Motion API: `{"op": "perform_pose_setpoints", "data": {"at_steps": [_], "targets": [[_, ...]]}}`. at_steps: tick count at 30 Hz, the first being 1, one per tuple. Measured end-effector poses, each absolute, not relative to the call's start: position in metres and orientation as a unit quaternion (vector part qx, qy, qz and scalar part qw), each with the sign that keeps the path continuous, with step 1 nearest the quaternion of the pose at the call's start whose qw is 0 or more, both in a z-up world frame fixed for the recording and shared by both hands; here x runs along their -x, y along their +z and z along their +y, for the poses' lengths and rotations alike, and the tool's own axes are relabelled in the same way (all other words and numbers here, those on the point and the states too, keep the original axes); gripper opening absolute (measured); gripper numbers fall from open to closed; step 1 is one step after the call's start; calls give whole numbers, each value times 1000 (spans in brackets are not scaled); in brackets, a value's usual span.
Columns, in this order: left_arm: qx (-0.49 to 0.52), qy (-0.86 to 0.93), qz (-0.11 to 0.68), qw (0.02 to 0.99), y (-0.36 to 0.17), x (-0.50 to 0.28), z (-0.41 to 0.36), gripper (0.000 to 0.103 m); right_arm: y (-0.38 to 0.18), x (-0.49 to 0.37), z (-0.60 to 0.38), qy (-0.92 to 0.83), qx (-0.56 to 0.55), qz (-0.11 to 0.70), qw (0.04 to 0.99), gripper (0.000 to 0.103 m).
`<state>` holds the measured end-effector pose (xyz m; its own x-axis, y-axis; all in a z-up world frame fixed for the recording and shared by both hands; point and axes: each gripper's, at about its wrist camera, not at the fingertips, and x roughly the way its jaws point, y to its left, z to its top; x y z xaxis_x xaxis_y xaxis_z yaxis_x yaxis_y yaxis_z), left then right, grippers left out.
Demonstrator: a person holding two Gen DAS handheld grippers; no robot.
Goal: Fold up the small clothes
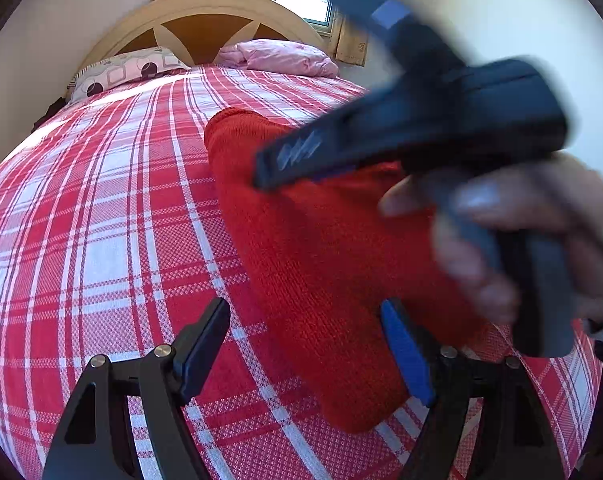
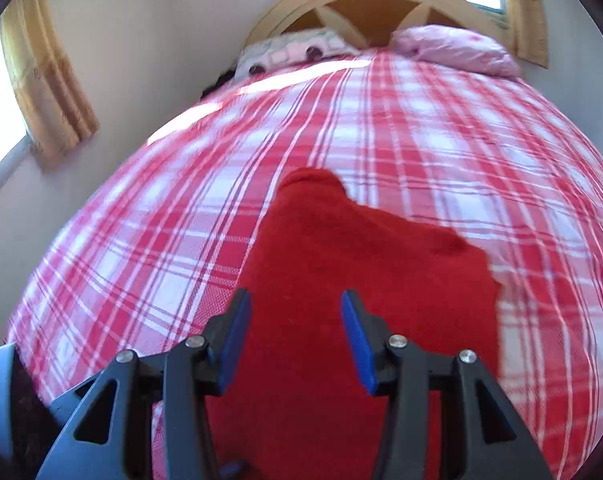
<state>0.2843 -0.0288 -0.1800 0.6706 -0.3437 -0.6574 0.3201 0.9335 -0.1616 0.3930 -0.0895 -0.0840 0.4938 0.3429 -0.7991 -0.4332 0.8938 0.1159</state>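
red knitted garment lay on the checked bedspread, both grippers above it with nothing held.

the left gripper had its fingers wide apart, empty, over the near edge of the garment and the red and white bedspread. the right gripper also had its fingers apart and empty, with the red knit under them. in the left wrist view the right gripper body was blurred and a hand was around its handle. at the headboard were a patterned pillow and a pink pillow, well apart from the garment.
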Motion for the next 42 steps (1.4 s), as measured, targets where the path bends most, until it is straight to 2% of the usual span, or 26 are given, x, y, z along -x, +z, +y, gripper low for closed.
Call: {"op": "perform_pose_setpoints", "data": {"at_steps": [2, 6, 14, 18, 19, 23, 26, 29, 33, 40, 42], "targets": [[33, -187, 364, 912, -180, -286, -23, 78, -111, -408, -78, 199, 77, 491, 844, 48], [54, -182, 339, 922, -172, -279, -13, 78, -109, -410, -94, 197, 37, 485, 851, 49], [32, -147, 325, 934, -158, -279, -19, 78, -73, -319, -160, 207, 10, 410, 888, 50], [-3, -147, 354, 924, -174, -287, -31, 78, -92, -306, -175, 178, 23, 434, 883, 26], [-7, -149, 356, 923, -174, -287, -32, 78, -98, -306, -176, 179, 27, 437, 881, 23], [-14, -140, 352, 925, -168, -282, -30, 78, -100, -307, -170, 176, 29, 429, 885, 23], [-20, -134, 338, 931, -159, -279, -26, 78, -93, -304, -172, 186, 31, 420, 888, 27], [-11, -120, 321, 939, -147, -284, -17, 78, -74, -295, -202, 209, -30, 391, 896, 49], [-8, -109, 325, 939, -144, -301, -15, 78, -58, -302, -235, 174, -82, 364, 911, 70], [-10, -110, 344, 933, -155, -322, -24, 78, -76, -333, -254, 163, -129, 401, 892, 70], [-13, -112, 349, 930, -159, -327, -27, 78, -83, -340, -251, 172, -132, 415, 883, 78]]}}
